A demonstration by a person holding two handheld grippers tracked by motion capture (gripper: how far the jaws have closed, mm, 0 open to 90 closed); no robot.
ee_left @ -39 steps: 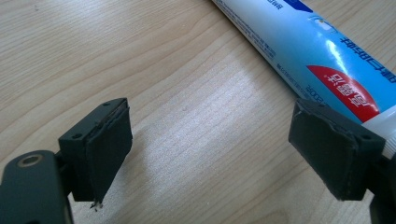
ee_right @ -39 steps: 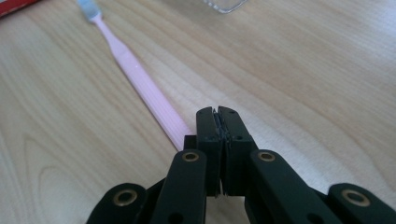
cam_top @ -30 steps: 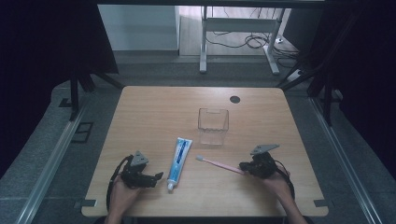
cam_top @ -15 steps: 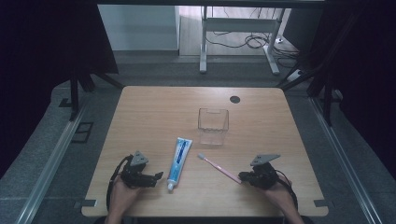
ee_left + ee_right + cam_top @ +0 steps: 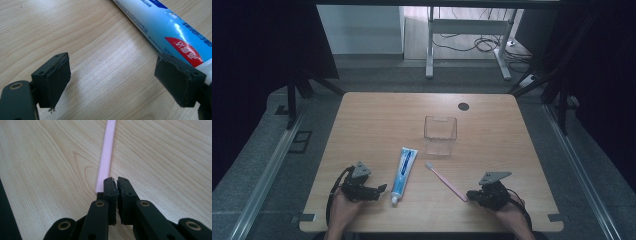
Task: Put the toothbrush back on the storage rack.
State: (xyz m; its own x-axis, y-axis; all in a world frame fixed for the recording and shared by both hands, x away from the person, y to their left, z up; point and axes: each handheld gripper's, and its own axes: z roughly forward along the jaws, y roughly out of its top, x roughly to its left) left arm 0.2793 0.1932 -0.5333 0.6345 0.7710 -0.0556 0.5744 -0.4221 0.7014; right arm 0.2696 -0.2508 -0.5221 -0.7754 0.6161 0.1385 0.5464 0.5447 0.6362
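Note:
A pink toothbrush [image 5: 444,180] lies slanted on the wooden table [image 5: 377,125], bristles pointing away from the person. My right gripper [image 5: 470,194] is shut at the handle's near end. In the right gripper view the jaws [image 5: 116,182] are pressed together, and the toothbrush handle [image 5: 107,150] runs under the left jaw, not between the pads. A blue and white toothpaste tube [image 5: 404,170] lies left of the brush, cap toward the near edge. My left gripper [image 5: 379,190] rests just left of the cap, open [image 5: 112,82] over bare wood, with the tube [image 5: 172,30] beside its right jaw.
A clear square container [image 5: 440,135] stands upright past the tube and the brush, near the table's middle. A dark round cable hole [image 5: 463,106] sits at the far edge. Both hands rest near the front edge.
My right gripper has drawn back toward the near edge. The toothbrush's handle end has swung nearer with it, so the brush lies more steeply. The left gripper has stayed put.

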